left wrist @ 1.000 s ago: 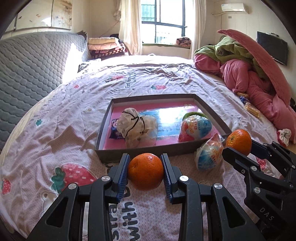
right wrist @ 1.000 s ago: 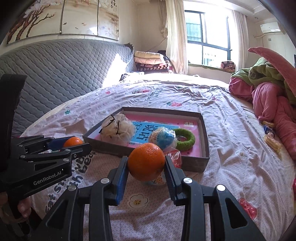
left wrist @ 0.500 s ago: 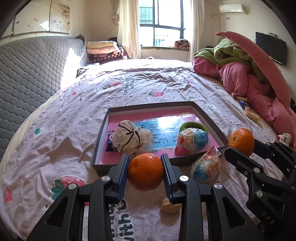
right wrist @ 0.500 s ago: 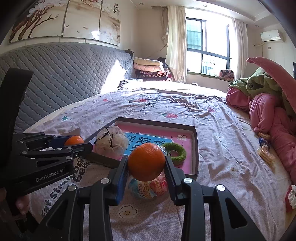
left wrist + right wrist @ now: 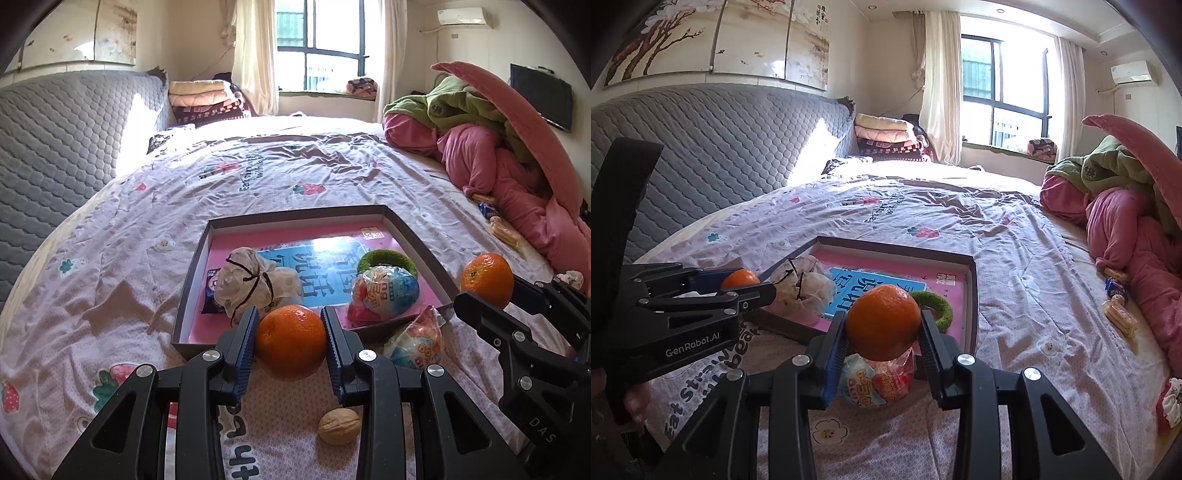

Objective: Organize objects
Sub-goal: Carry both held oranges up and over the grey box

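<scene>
1. The left claw (image 5: 290, 345) is closed on an orange (image 5: 291, 341); its blue pads press the fruit's two sides, and the fruit hangs above the bedsheet (image 5: 122, 258) at the near edge of the shallow box (image 5: 192, 280).
2. The right claw (image 5: 882, 334) grips a second orange (image 5: 882, 324) the same way, pads against both sides, lifted clear of the bed and just in front of the box's near right corner.
3. In the left wrist view the right claw and its orange show at the right edge, beside the box's right wall; in the right wrist view the left claw shows at the left, with its orange peeking between the fingers.
4. The box lies flat on the bed. Its floor is pink with a blue printed sheet (image 5: 314, 269).
5. Inside the box: a pale cloth bundle tied with dark string (image 5: 255, 286) at the near left, a wrapped egg-shaped toy (image 5: 384, 290) at the near right, and a green ring (image 5: 388, 258) just behind that toy.
6. Another wrapped egg toy (image 5: 417, 341) lies on the sheet outside the box, near its near right corner, below the right claw's orange.
7. A walnut (image 5: 339, 424) sits on the sheet under the left claw.
8. A heap of pink and green bedding (image 5: 498, 147) is piled at the right side of the bed.
</scene>
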Action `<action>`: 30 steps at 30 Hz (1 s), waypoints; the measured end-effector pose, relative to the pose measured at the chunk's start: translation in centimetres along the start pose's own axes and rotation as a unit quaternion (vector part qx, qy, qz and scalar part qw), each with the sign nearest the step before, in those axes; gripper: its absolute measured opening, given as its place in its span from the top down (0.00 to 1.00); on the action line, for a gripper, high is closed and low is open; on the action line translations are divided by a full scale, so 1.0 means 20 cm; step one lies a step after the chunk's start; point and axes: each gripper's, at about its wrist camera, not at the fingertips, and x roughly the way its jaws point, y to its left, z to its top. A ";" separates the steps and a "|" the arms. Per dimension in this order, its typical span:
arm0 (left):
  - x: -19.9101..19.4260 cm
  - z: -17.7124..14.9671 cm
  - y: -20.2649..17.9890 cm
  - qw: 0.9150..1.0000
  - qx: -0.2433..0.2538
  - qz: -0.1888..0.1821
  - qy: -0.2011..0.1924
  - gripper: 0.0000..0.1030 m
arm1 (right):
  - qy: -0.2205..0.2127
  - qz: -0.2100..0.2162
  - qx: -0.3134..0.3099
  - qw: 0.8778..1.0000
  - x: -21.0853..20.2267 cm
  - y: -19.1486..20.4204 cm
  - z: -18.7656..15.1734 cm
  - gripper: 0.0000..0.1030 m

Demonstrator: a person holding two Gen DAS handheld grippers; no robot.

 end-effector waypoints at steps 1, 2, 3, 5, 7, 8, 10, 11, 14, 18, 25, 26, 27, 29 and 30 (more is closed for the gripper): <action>0.01 0.00 0.00 1.000 0.000 -0.001 0.001 0.66 | 0.000 -0.001 0.000 1.000 0.00 0.00 0.00 0.63; 0.02 0.00 0.00 1.000 0.000 -0.001 0.003 0.66 | 0.000 -0.002 0.000 1.000 0.01 -0.01 0.01 0.63; 0.03 0.01 0.00 1.000 -0.001 -0.003 0.003 0.66 | 0.001 -0.001 -0.001 1.000 0.02 -0.01 0.02 0.63; 0.04 0.02 0.00 1.000 -0.001 -0.004 0.004 0.66 | 0.005 -0.004 -0.005 1.000 0.04 -0.02 0.03 0.63; 0.05 0.03 0.01 1.000 -0.003 -0.004 0.002 0.66 | 0.009 -0.005 -0.004 1.000 0.06 -0.03 0.03 0.63; 0.06 0.04 0.01 1.000 -0.003 -0.005 0.003 0.66 | 0.009 -0.005 -0.002 1.000 0.07 -0.04 0.04 0.63; 0.07 0.05 0.01 1.000 -0.003 -0.003 0.002 0.66 | 0.010 -0.005 -0.001 1.000 0.08 -0.05 0.04 0.63; 0.08 0.06 0.02 1.000 -0.003 -0.004 0.001 0.66 | 0.008 -0.006 0.000 1.000 0.08 -0.05 0.05 0.63; 0.10 0.08 0.02 1.000 -0.004 -0.004 0.000 0.66 | 0.006 -0.008 -0.001 1.000 0.10 -0.06 0.07 0.63; 0.12 0.10 0.03 1.000 -0.007 -0.005 -0.001 0.66 | 0.006 -0.009 -0.001 1.000 0.12 -0.08 0.08 0.63; 0.19 0.12 0.03 1.000 -0.009 -0.007 0.003 0.66 | 0.010 -0.013 0.002 1.000 0.16 -0.10 0.09 0.63; 0.20 0.13 0.03 1.000 -0.009 -0.007 0.004 0.66 | 0.012 -0.012 0.002 1.000 0.16 -0.11 0.09 0.63; 0.21 0.13 0.03 1.000 -0.009 -0.007 0.006 0.66 | 0.014 -0.013 0.001 1.000 0.17 -0.11 0.09 0.63; 0.22 0.13 0.03 1.000 -0.010 -0.008 0.007 0.66 | 0.017 -0.014 -0.001 1.000 0.19 -0.11 0.09 0.63; 0.23 0.12 0.03 1.000 -0.009 -0.009 0.008 0.66 | 0.019 -0.015 0.000 1.000 0.20 -0.12 0.09 0.63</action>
